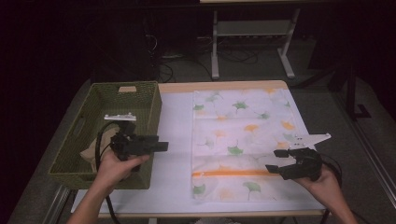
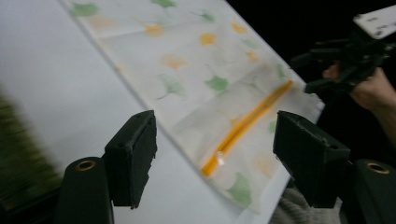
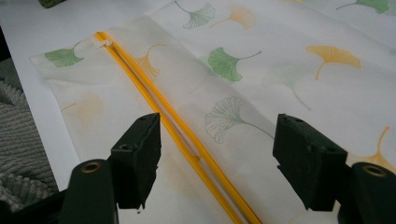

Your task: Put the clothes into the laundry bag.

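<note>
A white cloth bag (image 1: pixel 243 135) printed with green and orange ginkgo leaves lies flat on the table, its orange zipper (image 1: pixel 233 173) running across near the front edge. My left gripper (image 1: pixel 161 143) is open and hangs over the right rim of the green basket (image 1: pixel 154 109), jaws pointing right toward the bag (image 2: pixel 187 70) and zipper (image 2: pixel 247 123). My right gripper (image 1: pixel 272 160) is open just over the bag's right edge. Its jaws straddle the zipper (image 3: pixel 154 109) from above without touching it. The white zipper pull (image 3: pixel 103 44) sits at the far end from this gripper.
The woven basket holds a beige item (image 1: pixel 93 149) and a white strip (image 1: pixel 120 116). A white cover (image 1: pixel 175 140) lies under the bag. The other hand with its gripper (image 2: pixel 345 60) shows beyond the bag. Grey knit cloth (image 3: pixel 18 154) lies past the table edge.
</note>
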A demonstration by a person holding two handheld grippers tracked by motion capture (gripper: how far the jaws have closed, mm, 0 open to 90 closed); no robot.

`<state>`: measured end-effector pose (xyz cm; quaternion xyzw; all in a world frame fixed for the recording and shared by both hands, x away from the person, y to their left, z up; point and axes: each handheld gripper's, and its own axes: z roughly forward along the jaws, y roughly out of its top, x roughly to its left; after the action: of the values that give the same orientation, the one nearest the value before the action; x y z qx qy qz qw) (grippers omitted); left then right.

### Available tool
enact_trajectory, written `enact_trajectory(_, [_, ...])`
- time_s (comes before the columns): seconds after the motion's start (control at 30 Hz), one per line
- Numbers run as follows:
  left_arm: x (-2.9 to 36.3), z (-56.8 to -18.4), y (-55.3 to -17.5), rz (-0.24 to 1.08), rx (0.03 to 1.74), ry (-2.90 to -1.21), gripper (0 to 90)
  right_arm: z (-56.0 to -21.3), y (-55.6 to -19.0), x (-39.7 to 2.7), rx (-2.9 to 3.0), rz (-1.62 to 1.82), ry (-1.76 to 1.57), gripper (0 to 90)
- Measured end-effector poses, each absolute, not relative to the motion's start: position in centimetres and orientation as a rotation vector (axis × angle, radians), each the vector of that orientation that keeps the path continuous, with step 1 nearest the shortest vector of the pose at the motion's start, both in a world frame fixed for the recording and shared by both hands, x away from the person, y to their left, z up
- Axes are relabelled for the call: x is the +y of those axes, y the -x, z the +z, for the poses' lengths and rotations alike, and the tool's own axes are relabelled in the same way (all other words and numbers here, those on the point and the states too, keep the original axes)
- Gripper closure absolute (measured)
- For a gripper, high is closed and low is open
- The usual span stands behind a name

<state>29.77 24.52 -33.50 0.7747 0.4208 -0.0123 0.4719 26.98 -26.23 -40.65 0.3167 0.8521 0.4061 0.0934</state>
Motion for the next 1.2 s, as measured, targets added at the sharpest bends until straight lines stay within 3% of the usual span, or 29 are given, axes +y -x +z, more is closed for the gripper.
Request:
enact_trajectory(0.47, [32.0, -33.9, -30.0, 0.164, 1.226, -1.875, 26.8, -40.8, -27.1, -26.1, 2.538, 1.190, -0.944, 31.3])
enact_trajectory(1.2, [36.1, -34.6, -30.8, 0.266, 1.433, -1.903, 25.2, -41.1, -27.1, -26.4, 2.543, 1.188, -0.961, 30.8])
